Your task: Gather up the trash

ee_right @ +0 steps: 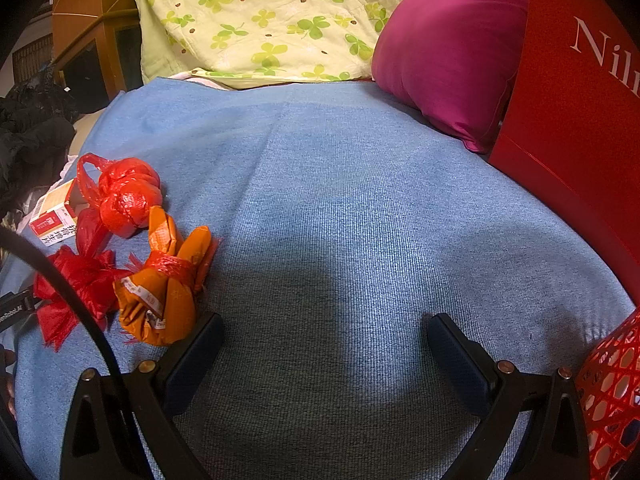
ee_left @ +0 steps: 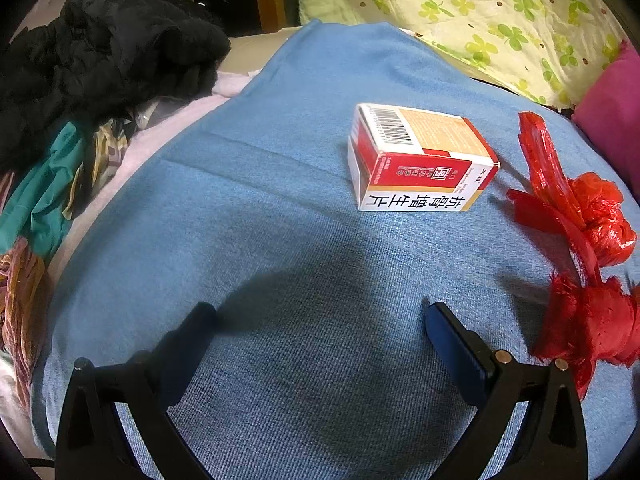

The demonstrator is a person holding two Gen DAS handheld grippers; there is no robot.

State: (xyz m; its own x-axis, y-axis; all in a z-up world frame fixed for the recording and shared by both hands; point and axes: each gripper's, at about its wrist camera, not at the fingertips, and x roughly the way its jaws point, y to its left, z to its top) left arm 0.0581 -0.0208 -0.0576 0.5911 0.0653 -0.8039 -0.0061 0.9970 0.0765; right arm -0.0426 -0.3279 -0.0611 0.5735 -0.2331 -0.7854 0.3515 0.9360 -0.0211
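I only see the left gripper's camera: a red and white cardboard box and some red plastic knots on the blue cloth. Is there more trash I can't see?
Observer: Yes. An orange wrapper bundle tied with red plastic lies just right of the red knots.
Operator: Is the other gripper holding it?
Observer: No. The right gripper is open and empty; its left finger sits close beside that bundle.
Operator: Where does trash go?
Observer: Maybe here: a red plastic lattice basket shows at the right edge, below a tall red paper bag. I can't see inside either.
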